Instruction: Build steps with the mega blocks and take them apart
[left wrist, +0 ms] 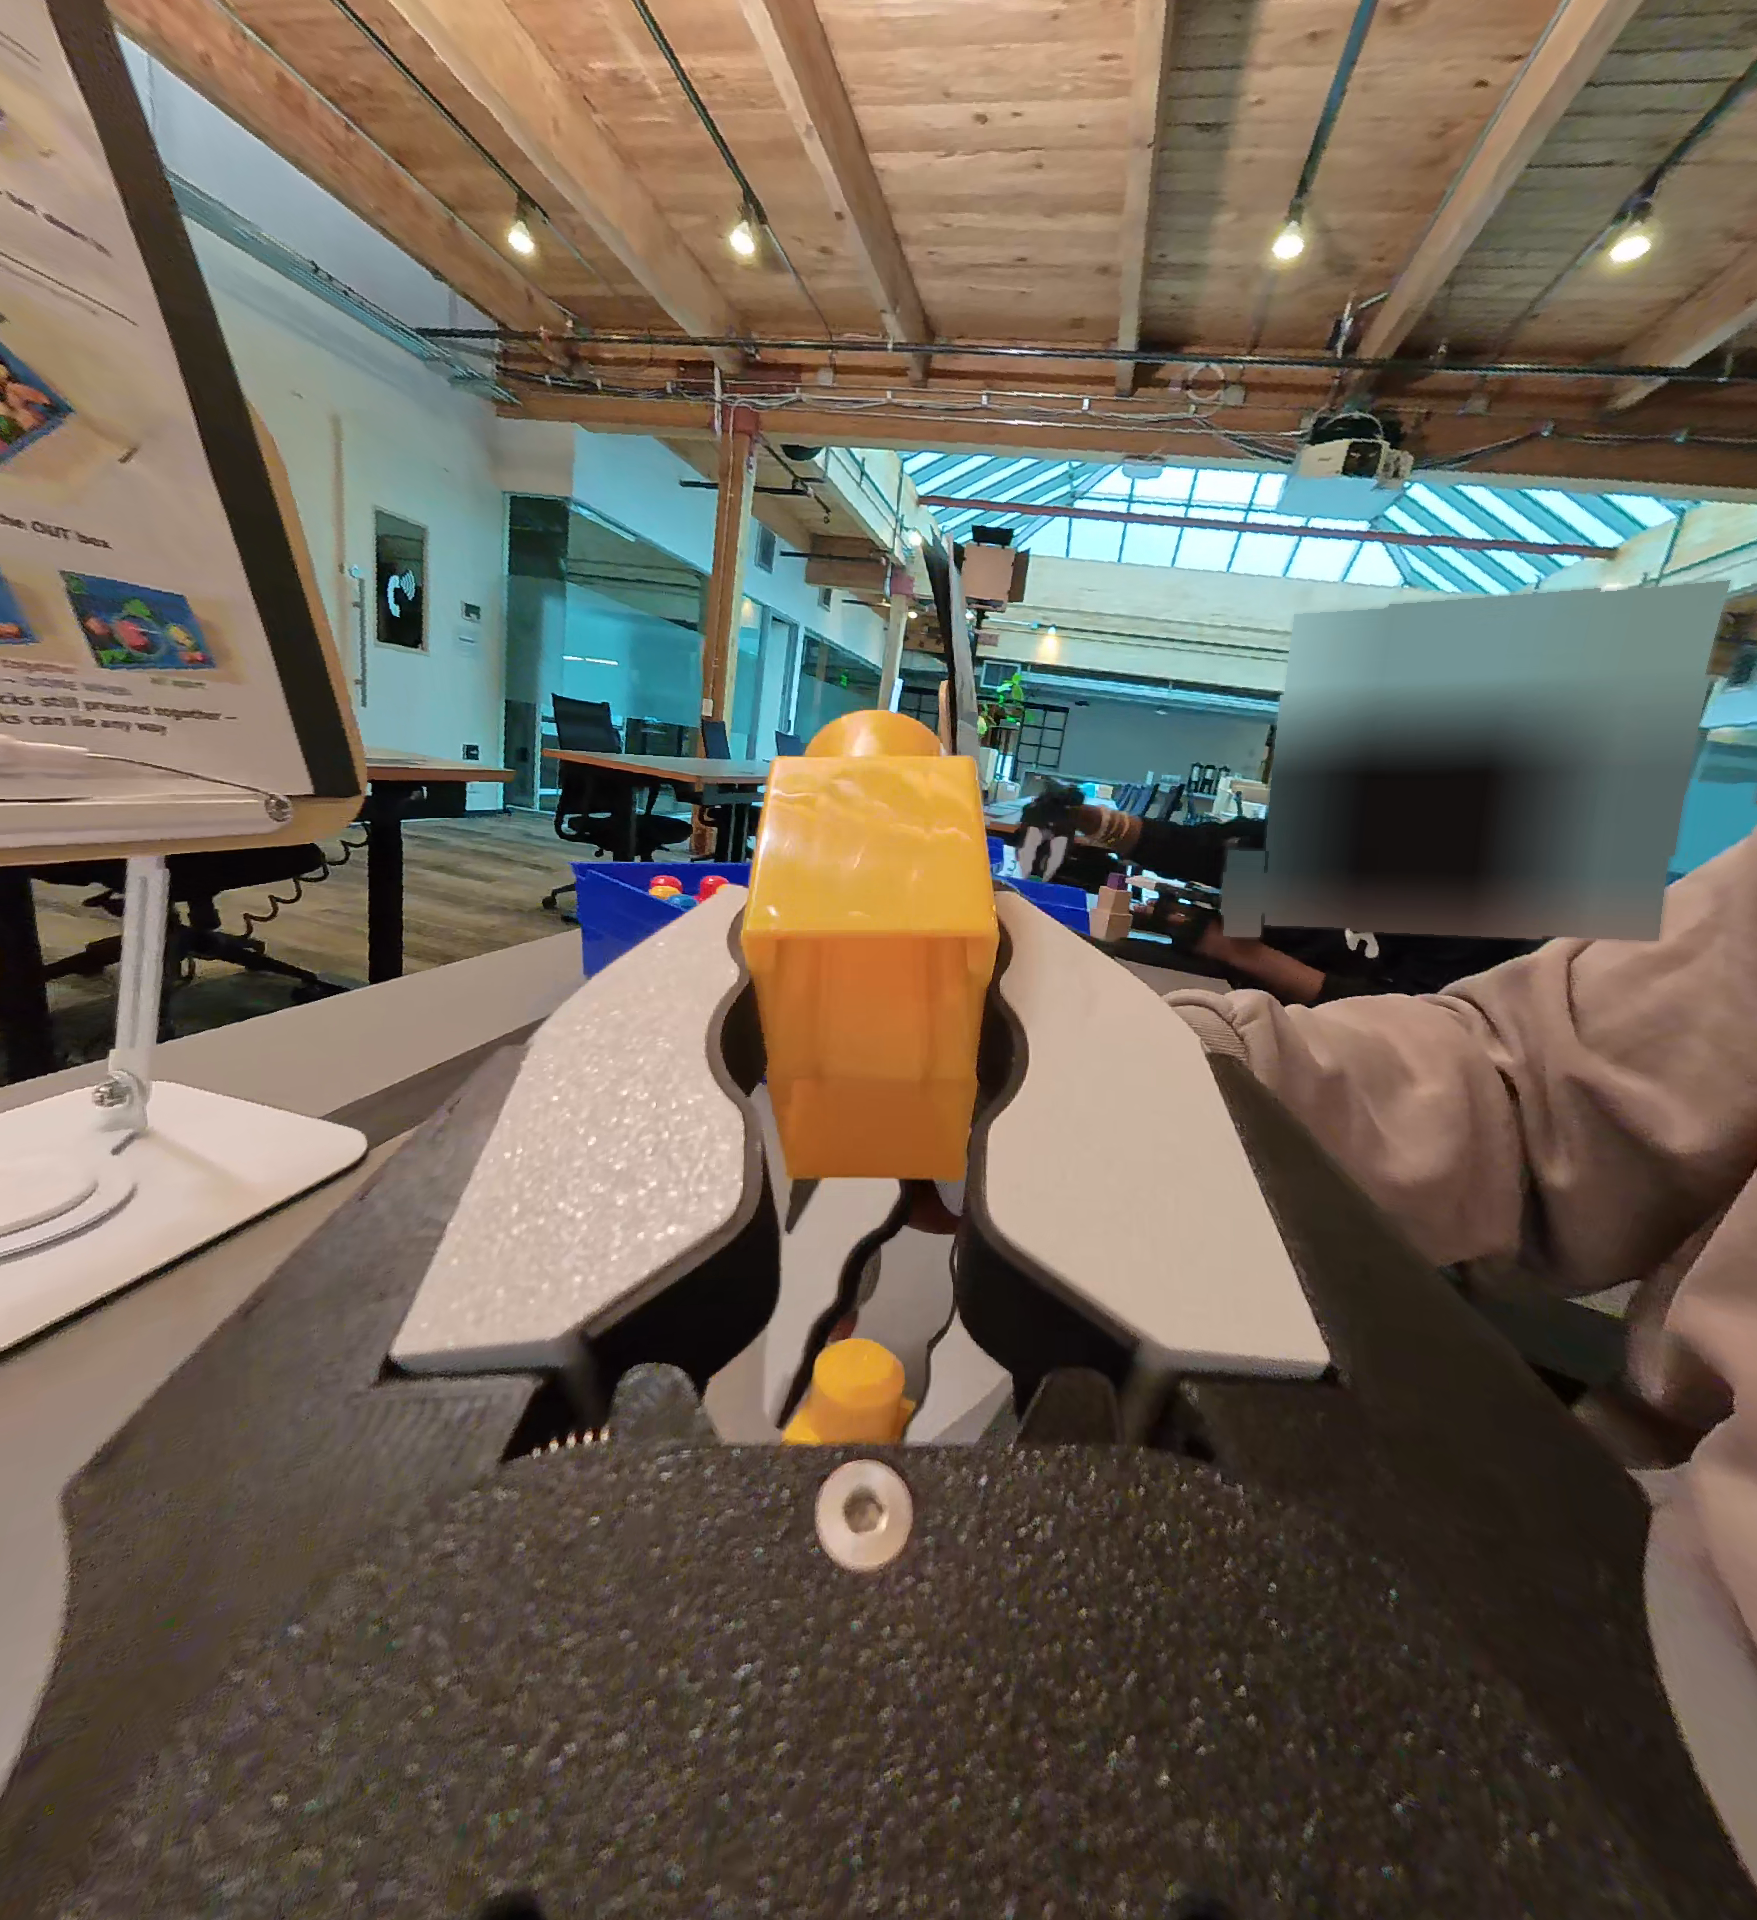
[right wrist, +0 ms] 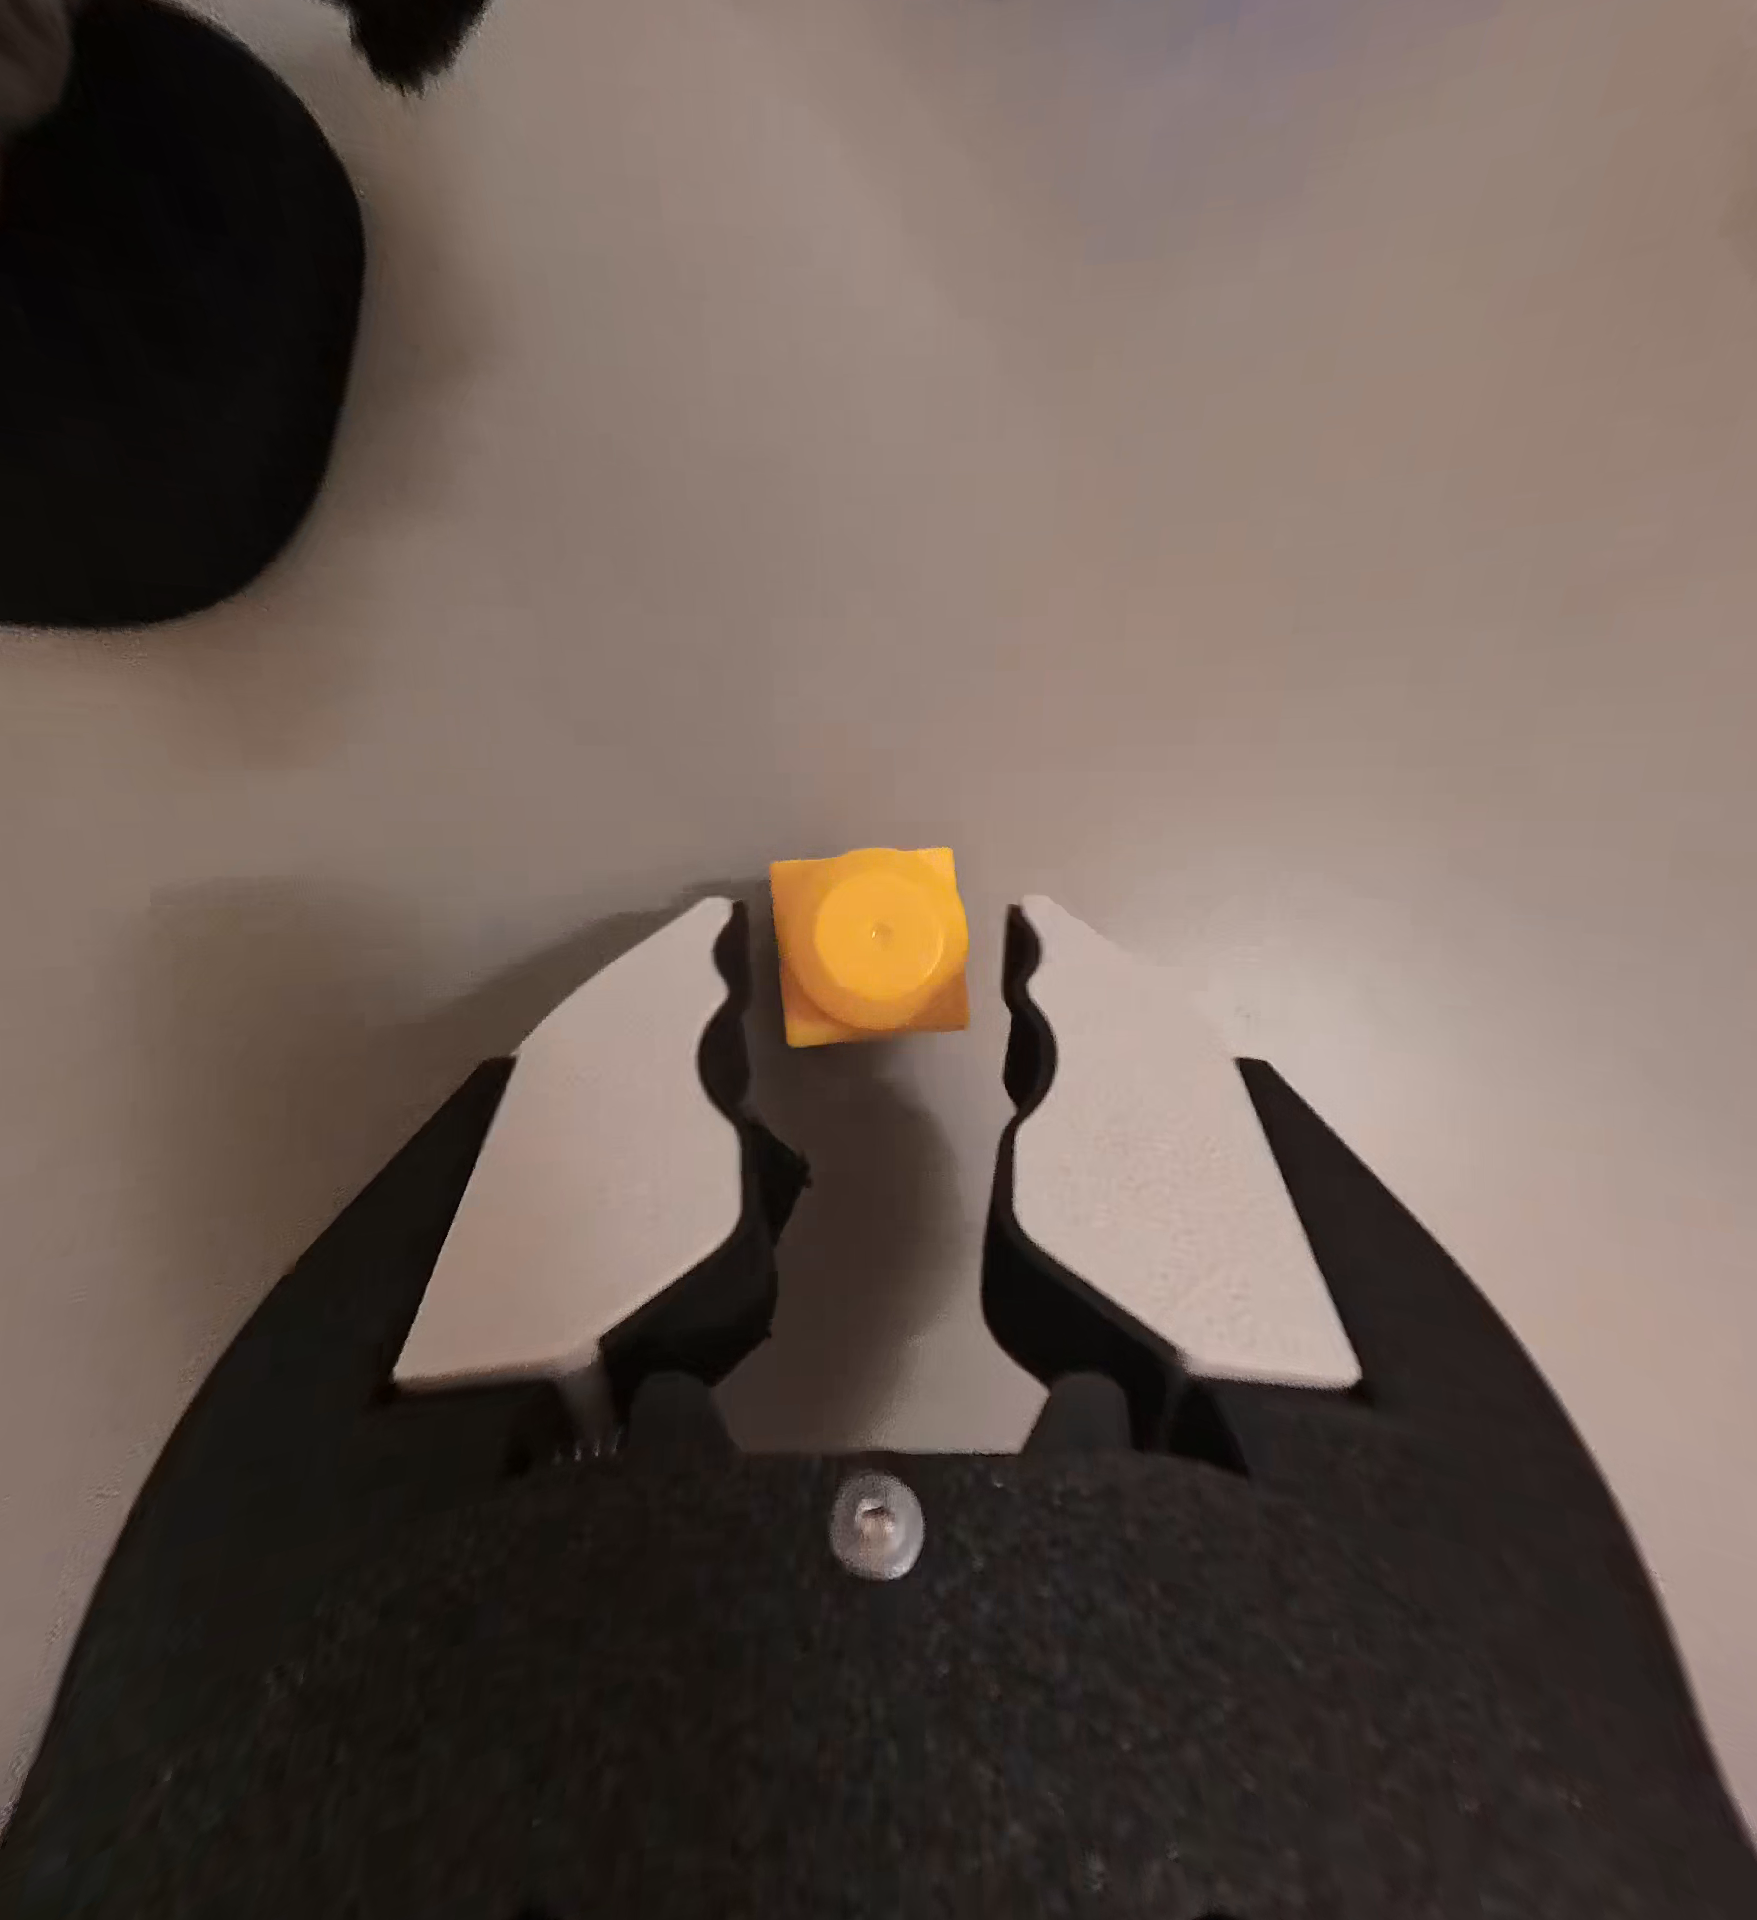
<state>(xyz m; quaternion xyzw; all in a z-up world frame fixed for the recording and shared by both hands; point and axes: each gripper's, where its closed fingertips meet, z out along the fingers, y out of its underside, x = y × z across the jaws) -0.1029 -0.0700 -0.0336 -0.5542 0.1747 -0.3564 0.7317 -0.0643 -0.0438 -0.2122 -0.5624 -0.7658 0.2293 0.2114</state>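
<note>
My left gripper point(left wrist: 869, 935) is shut on a yellow-orange mega block point(left wrist: 869, 883) and holds it upright in the air above the table, stud on top. Low between the finger bases, the stud of a second yellow block point(left wrist: 853, 1387) shows below. In the right wrist view my right gripper point(right wrist: 869, 925) points straight down at the grey table point(right wrist: 1269, 520). It is open, and a single-stud yellow block point(right wrist: 869, 951) stands on the table between its fingertips, with a small gap on each side.
A blue bin point(left wrist: 635, 914) with coloured blocks stands at the table's far side. An instruction sheet on a white stand point(left wrist: 126, 1174) is at the left. A person's beige sleeve point(left wrist: 1528, 1091) is at the right. A black rounded shape point(right wrist: 126, 332) lies at the upper left. The left gripper's tips are roughly 20 cm from the right gripper's.
</note>
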